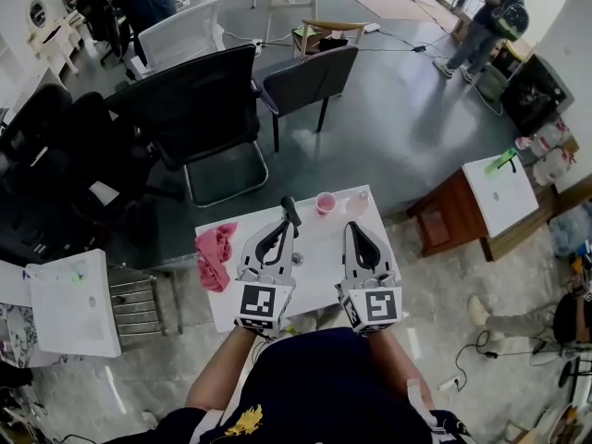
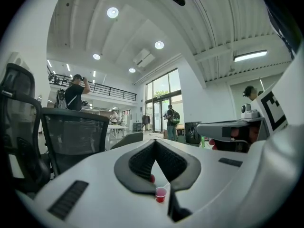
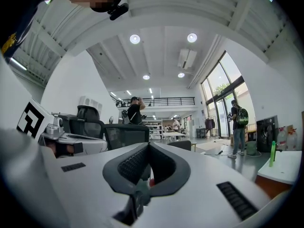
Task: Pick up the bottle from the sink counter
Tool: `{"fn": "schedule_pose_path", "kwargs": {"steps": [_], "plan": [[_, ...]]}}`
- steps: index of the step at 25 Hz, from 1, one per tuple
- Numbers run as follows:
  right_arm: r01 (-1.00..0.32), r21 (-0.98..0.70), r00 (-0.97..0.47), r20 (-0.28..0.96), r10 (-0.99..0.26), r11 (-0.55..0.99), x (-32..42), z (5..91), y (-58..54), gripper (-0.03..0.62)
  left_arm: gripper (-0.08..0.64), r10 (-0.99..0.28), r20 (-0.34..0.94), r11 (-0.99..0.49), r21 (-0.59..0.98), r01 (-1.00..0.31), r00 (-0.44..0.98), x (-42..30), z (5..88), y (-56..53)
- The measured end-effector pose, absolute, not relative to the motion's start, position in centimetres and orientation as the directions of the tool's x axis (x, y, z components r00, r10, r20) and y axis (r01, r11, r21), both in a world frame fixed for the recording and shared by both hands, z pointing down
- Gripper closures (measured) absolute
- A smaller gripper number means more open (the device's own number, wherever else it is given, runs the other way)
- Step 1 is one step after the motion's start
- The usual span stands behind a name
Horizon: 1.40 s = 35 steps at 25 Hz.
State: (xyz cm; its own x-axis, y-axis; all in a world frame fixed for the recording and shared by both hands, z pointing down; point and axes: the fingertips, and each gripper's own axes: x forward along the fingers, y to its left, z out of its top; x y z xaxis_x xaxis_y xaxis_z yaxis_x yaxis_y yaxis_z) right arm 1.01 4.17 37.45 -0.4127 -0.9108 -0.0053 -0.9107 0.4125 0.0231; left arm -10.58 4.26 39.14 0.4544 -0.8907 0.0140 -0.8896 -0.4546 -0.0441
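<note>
Both grippers hang side by side over a small white table (image 1: 319, 248). My left gripper (image 1: 289, 207) is shut, its black pads meeting at the tip (image 2: 155, 142) with nothing held. My right gripper (image 1: 354, 225) is also shut and empty, seen as a closed wedge (image 3: 148, 145). Two pink cups (image 1: 326, 203) (image 1: 357, 204) stand at the table's far edge, just beyond the jaws. One cup (image 2: 161, 194) shows through the left gripper's pads. A small dark object (image 1: 298, 259) lies between the grippers. I see no bottle on this table.
A pink cloth (image 1: 216, 252) lies on the table's left end. Black office chairs (image 1: 199, 109) stand beyond the table. A white-topped wooden cabinet (image 1: 499, 192) at the right carries a green item (image 3: 272, 153). A white box (image 1: 74, 303) stands at the left. People stand far off.
</note>
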Motion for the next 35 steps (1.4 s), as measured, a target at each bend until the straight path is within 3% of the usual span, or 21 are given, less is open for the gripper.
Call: {"fn": "schedule_pose_path", "kwargs": {"steps": [35], "plan": [[-0.921,0.028,-0.386,0.061,-0.921,0.388,7.4,39.6,-4.4,0.566,0.543,-0.880,0.104,-0.463,0.026,-0.886,0.463,-4.9,43.7,-3.5]]}}
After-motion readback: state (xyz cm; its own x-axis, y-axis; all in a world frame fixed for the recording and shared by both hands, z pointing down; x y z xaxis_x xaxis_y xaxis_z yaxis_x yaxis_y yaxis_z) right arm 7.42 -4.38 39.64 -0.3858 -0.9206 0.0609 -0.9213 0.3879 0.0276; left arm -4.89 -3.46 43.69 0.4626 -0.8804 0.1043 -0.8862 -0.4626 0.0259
